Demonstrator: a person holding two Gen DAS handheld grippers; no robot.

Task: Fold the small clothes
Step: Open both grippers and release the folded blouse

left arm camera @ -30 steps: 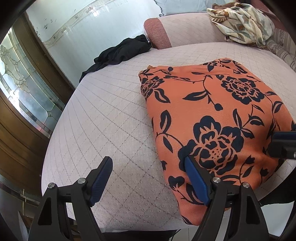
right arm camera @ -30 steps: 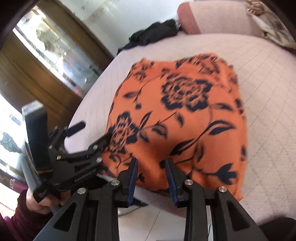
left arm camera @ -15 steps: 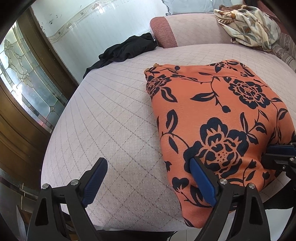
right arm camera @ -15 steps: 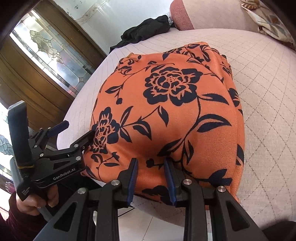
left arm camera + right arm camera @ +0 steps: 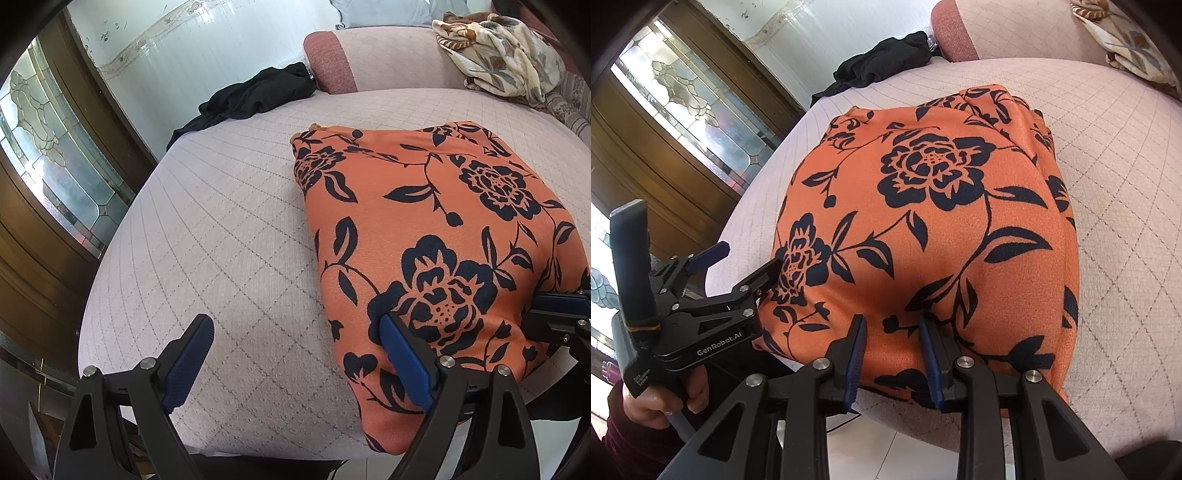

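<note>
An orange garment with dark blue flowers (image 5: 424,221) (image 5: 923,229) lies folded on the pale quilted cushion (image 5: 221,240), its near edge hanging over the cushion's front. My left gripper (image 5: 297,360) (image 5: 751,255) is open wide. Its right finger lies over the garment's near left corner and its left finger over bare cushion, with nothing pinched. My right gripper (image 5: 893,332) (image 5: 554,310) sits at the middle of the garment's near edge, jaws a narrow gap apart. Cloth shows in that gap. Whether the pads press on it is unclear.
A black garment (image 5: 258,96) lies at the cushion's far left corner. A cream patterned cloth (image 5: 498,48) is heaped on the backrest at the far right. A wooden door with leaded glass (image 5: 55,184) stands at the left. A hand in a dark red sleeve (image 5: 665,402) holds the left gripper.
The left jaws have spread a little wider. The right gripper has come in from just off the garment's near edge, so its fingertips now overlap the cloth. The garment has stayed put.
</note>
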